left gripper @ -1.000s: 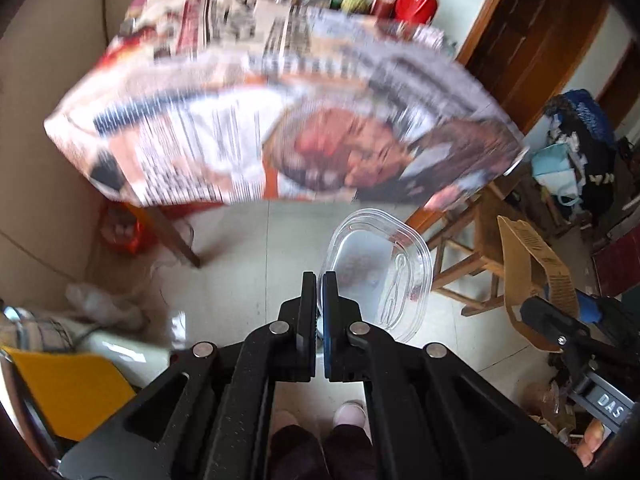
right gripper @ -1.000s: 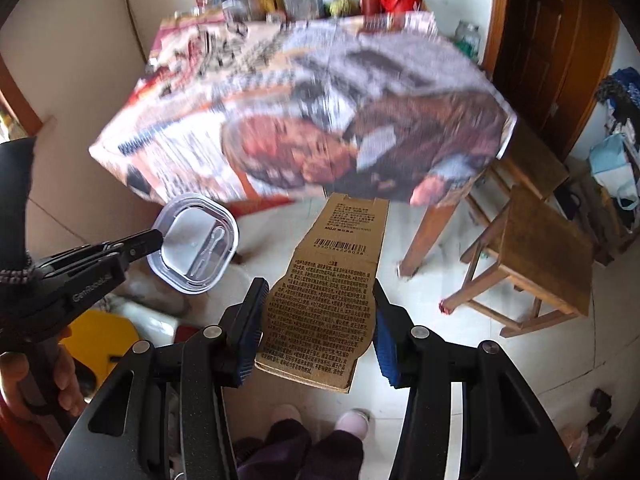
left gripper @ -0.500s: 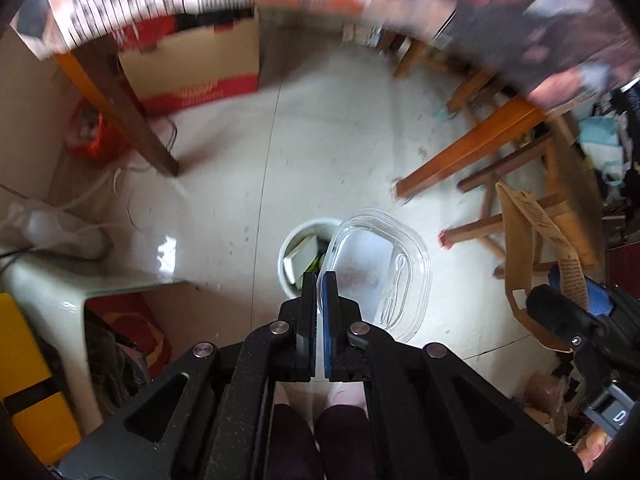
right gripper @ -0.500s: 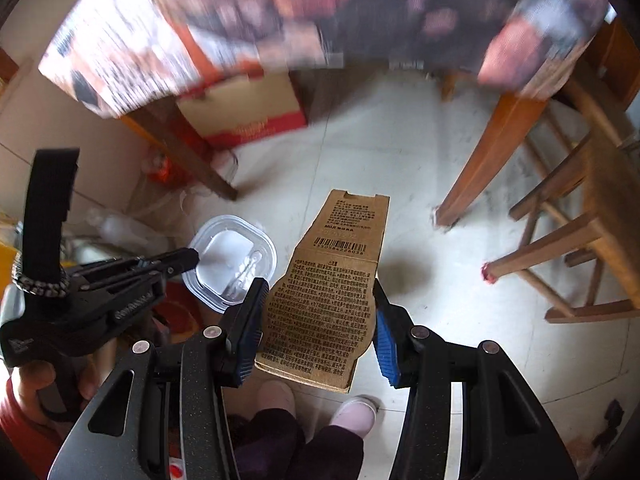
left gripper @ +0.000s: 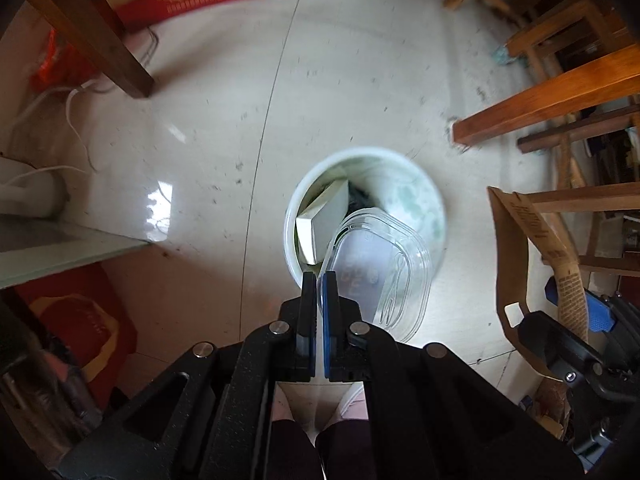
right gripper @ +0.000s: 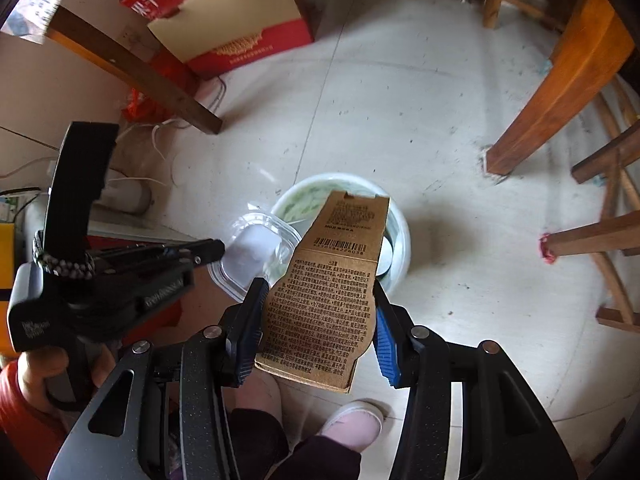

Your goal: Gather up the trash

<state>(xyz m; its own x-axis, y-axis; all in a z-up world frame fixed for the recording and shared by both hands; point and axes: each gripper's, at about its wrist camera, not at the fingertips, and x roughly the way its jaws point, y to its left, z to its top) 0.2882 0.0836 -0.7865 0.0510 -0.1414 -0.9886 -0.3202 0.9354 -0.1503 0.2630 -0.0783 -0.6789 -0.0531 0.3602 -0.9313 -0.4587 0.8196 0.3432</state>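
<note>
- Your left gripper (left gripper: 319, 280) is clamped on the rim of a clear plastic container (left gripper: 380, 272), its jaws fully closed on the thin edge. The container hangs above the open mouth of the white bin (left gripper: 434, 200) on the floor.
- Treat the container as light, thin-walled and slick. It probably flexes under load, and a pinch on the rim alone lets it pivot. Keep the hold at the rim, where the folded lip looks stiffest.
- Your right gripper (right gripper: 318, 320) grips a flat brown cardboard package (right gripper: 332, 292) across its width, with the jaws partly apart and the pads pressing both long edges. In the right wrist view the printed upper end lies over the bin; how high above it cannot be told.
- Treat the cardboard as light and moderately stiff. It likely bows if squeezed harder across the width. Hold it low on the wide body, not on the narrow neck.
- The bin already holds a pale box (left gripper: 324, 224) leaning against the near wall, so free space is likely on the far side.
- Neither item looks fragile; both should tolerate being dropped in.
</note>
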